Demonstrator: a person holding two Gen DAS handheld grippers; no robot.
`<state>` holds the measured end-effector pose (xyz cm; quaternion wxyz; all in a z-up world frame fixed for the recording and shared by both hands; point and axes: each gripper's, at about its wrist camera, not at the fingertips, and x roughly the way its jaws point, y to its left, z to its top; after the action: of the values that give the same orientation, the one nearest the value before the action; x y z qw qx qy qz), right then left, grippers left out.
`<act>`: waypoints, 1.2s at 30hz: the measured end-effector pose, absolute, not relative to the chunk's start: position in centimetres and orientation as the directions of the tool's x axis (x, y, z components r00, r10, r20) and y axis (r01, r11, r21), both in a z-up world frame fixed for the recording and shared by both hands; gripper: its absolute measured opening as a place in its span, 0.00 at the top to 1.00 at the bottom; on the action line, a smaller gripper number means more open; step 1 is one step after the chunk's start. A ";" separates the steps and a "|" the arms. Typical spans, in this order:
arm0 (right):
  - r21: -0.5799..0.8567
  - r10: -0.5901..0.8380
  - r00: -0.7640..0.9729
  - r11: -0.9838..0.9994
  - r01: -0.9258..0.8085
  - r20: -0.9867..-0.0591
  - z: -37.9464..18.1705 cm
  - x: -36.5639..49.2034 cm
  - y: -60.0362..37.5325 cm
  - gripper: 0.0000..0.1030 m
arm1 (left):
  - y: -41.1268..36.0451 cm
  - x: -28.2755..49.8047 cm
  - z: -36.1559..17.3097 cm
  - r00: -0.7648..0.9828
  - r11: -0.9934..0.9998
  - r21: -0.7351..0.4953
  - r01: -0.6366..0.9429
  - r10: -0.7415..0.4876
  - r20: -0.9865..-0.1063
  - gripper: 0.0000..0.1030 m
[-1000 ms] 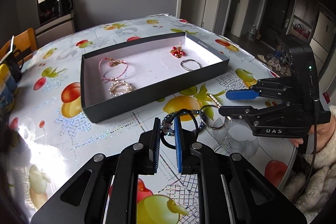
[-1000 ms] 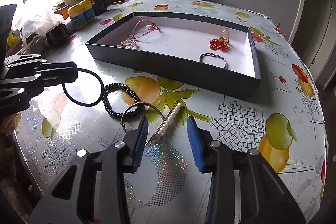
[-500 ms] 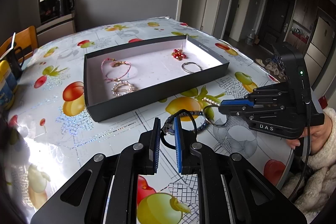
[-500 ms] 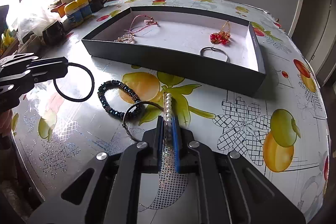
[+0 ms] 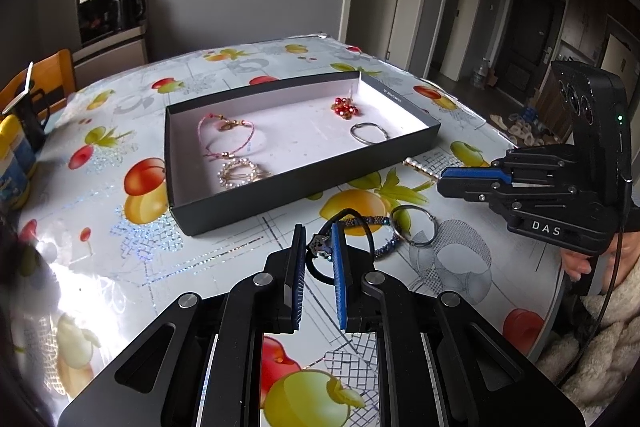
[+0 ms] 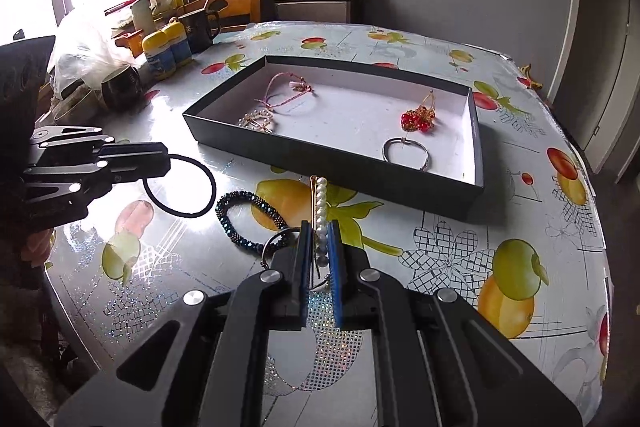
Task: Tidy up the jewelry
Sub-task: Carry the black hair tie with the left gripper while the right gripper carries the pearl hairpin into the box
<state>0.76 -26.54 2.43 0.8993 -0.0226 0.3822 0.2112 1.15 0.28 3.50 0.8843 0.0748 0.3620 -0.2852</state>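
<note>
My left gripper [image 5: 318, 247] is shut on a black hair tie [image 6: 180, 185] and holds it above the table. My right gripper [image 6: 319, 239] is shut on a pearl hair clip [image 6: 320, 201], lifted off the table; the clip also shows in the left wrist view [image 5: 418, 167]. A shallow black box [image 5: 304, 183] holds a pink cord bracelet [image 5: 226, 139], a pearl ring piece [image 5: 238, 175], a red bead charm [image 5: 345, 107] and a silver bangle [image 5: 369, 133]. A dark beaded bracelet [image 6: 244, 223] and a thin metal hoop [image 5: 412, 227] lie on the table in front of the box.
The table has a glossy fruit-print cloth [image 6: 516, 267]. Mugs, yellow-lidded jars [image 6: 166, 49] and a plastic bag crowd the far left side. A wooden chair [image 6: 236, 5] stands behind. The table edge curves close on the right in the left wrist view [image 5: 560, 283].
My right gripper has shut on the pearl clip and lifted it toward the box. My left gripper still holds the hair tie, and has moved little.
</note>
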 end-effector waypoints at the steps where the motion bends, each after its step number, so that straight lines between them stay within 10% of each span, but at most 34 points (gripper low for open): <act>1: 0.122 0.365 0.622 0.909 -0.398 -0.693 2.6 0.8 -26.6 0.92 | 0.2 1.1 3.5 0.575 0.826 -0.073 0.559 -0.449 -0.683 0.87; 36: 0.228 0.317 0.743 0.948 -0.223 -0.590 7.4 14.5 -28.4 0.92 | -3.0 15.9 7.2 0.648 0.891 -0.094 0.444 -0.391 -0.654 0.87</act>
<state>14.50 -28.40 7.39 0.9308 0.0714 0.3280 0.1450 15.92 -2.97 7.23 0.9069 0.0374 0.3510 -0.2301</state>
